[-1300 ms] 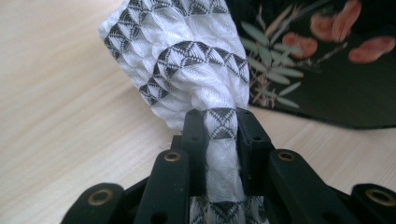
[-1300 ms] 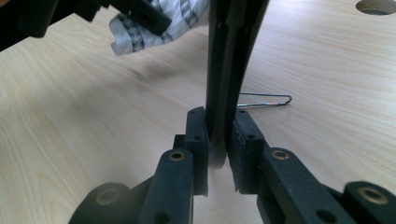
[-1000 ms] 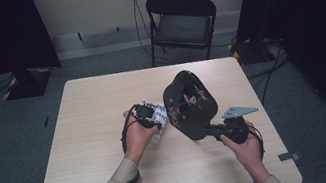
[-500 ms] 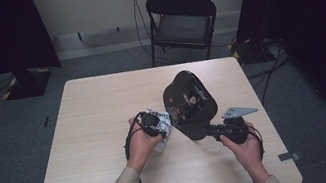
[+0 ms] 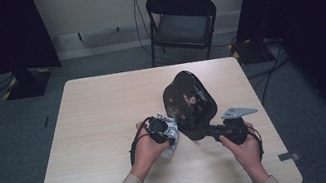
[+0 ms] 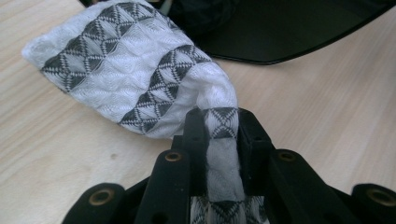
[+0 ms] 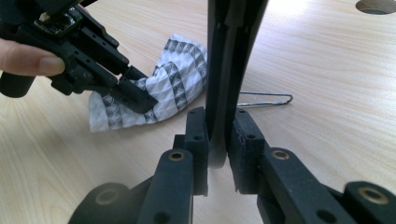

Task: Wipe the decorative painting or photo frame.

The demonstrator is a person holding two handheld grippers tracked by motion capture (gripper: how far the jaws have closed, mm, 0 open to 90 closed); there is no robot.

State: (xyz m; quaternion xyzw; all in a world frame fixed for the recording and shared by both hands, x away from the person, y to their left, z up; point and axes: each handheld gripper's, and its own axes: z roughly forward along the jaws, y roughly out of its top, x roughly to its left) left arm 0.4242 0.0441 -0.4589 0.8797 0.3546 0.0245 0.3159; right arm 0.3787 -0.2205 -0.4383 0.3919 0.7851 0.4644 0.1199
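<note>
The work in hand looks like wiping a black guitar-shaped object (image 5: pixel 189 104) with a patterned cloth (image 6: pixel 135 79), and it appears to be at an early or middle stage. The right claw (image 7: pixel 217 140) is clamping the thin black edge of the object near its narrow end, propping it tilted above the counter (image 5: pixel 94 114). The left claw (image 6: pixel 219 135) is pinching a fold of the white-and-grey cloth tightly between its jaws, the rest of the cloth bunching out ahead of it.

In the high view the cloth is sitting just beside the object's lower left edge, under the left hand (image 5: pixel 152 141), near the object but not clearly pressing on its face. In the left gripper view the cloth's far end is lying close to the dark glossy rim. So both grips are set; the wiping itself, judging by this, is mostly left to do.

Several things are hard to make out. Whether the cloth is actually touching the object cannot be told. The object's face carries small marks, too small to read. In the right gripper view a thin wire loop (image 7: pixel 266 99) is lying on the counter beside the object; what it belongs to is unclear. The object's upper part is cut off there, and its underside is hidden.
</note>
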